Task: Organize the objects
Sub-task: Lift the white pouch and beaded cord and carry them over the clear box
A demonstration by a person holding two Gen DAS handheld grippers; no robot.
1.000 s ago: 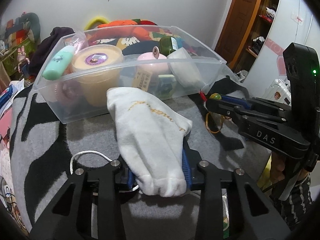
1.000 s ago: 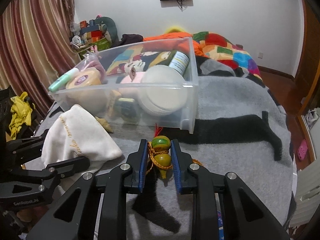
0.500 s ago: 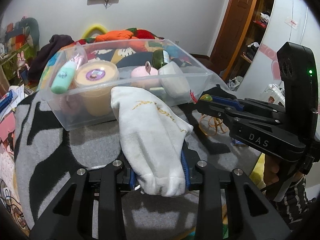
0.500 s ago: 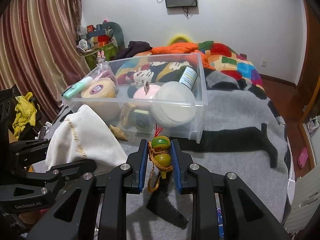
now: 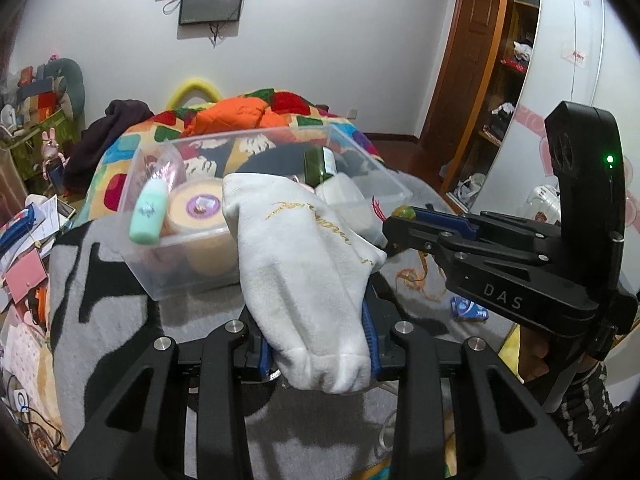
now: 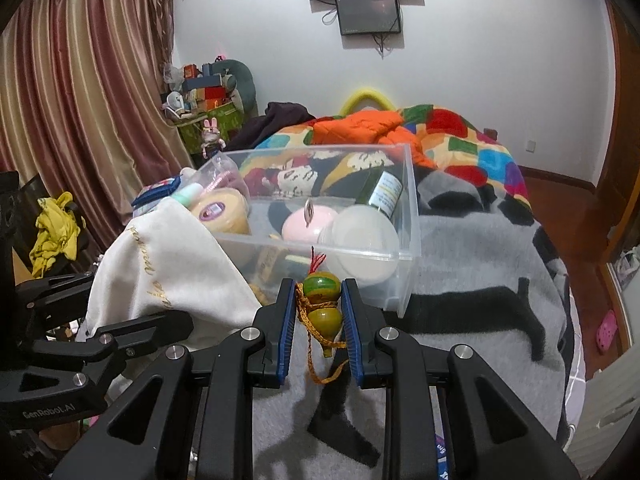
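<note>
Left wrist view: clear plastic bin (image 5: 192,280) sat on the grey-and-black blanket (image 5: 100,320), left of centre, holding a mint tube (image 5: 147,216), a yellow tub (image 5: 200,210) and a green bottle (image 5: 316,166). Left gripper (image 5: 318,344) jaws pinched a white fleece pouch (image 5: 304,272), lifted off the blanket, its far end overlapping the bin's front wall. At right, right gripper (image 5: 404,216) was seen side-on. Right wrist view: pouch at left, bin centre; right gripper's jaws pinched a green-and-yellow gourd charm (image 6: 322,300) with orange cord, held above the blanket before the bin's near right corner.
</note>
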